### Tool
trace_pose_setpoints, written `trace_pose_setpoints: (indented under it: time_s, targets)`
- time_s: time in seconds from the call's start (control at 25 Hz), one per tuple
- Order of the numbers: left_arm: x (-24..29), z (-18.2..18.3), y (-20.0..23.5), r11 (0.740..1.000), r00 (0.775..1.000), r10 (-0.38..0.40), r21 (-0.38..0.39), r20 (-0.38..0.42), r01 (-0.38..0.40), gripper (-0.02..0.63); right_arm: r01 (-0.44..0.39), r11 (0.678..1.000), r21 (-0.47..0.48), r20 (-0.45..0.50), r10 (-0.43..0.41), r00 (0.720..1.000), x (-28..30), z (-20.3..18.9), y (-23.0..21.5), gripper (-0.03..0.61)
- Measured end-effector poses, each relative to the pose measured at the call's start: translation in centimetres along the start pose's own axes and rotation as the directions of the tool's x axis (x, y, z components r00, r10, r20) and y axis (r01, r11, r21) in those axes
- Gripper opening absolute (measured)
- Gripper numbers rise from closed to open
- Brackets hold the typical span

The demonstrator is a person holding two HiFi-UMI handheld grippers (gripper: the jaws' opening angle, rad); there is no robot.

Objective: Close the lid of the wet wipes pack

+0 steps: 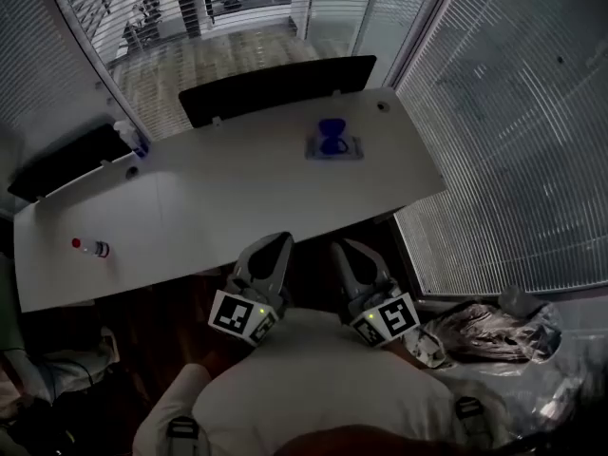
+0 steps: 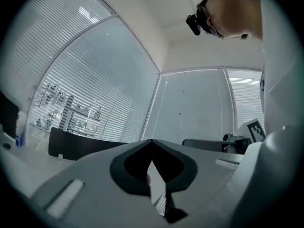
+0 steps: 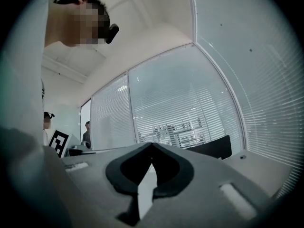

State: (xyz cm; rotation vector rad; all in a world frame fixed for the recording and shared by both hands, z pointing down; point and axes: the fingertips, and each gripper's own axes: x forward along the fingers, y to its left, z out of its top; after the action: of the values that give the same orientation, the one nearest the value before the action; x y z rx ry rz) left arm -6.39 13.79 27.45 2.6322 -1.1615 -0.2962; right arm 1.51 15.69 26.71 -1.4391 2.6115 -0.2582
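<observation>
The wet wipes pack [image 1: 332,146] lies on the far right part of the white table [image 1: 237,198], with its blue lid standing up from the top. Only the head view shows it. My left gripper [image 1: 281,240] and right gripper [image 1: 342,247] are held close to my chest, below the table's near edge and far from the pack. Both point up and forward. In the left gripper view the left gripper [image 2: 152,141] has its jaws meeting at the tips, with nothing held. The right gripper [image 3: 152,145] looks the same in its own view.
A small bottle with a red cap [image 1: 92,247] lies at the table's near left. A spray bottle [image 1: 129,138] stands at the far left edge. Black screens [image 1: 275,85] line the far side. Bags [image 1: 489,331] lie on the floor to my right, by the window blinds.
</observation>
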Motion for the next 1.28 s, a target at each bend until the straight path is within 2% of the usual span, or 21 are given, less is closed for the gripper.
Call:
trace_pose_setpoints:
  time_s: [0.32, 0.52, 0.72, 1.28]
  targets:
    - [2.8, 2.1, 5.8, 0.999, 0.999, -0.046, -0.007, -0.004, 0.046, 0.000, 0.038, 0.999, -0.026, 0.028, -0.038, 0.999, 7.3, 0.4, -1.0, 0.000]
    - [4.3, 2.9, 7.7, 0.998, 0.999, -0.051, -0.021, 0.003, 0.051, 0.000, 0.067, 0.998, -0.015, 0.007, -0.067, 0.998, 9.1, -0.3, -1.9, 0.000]
    - [5.5, 2.5, 8.3, 0.998, 0.998, -0.055, -0.045, -0.009, 0.054, 0.000, 0.080, 0.997, -0.020, 0.002, -0.080, 0.997, 10.1, -0.2, -3.0, 0.000]
    - [12.5, 3.0, 8.8, 1.000, 1.000, -0.015, 0.001, 0.018, 0.015, 0.000, 0.026, 0.999, -0.040, 0.061, -0.024, 0.998, 12.9, 2.7, -9.4, 0.000]
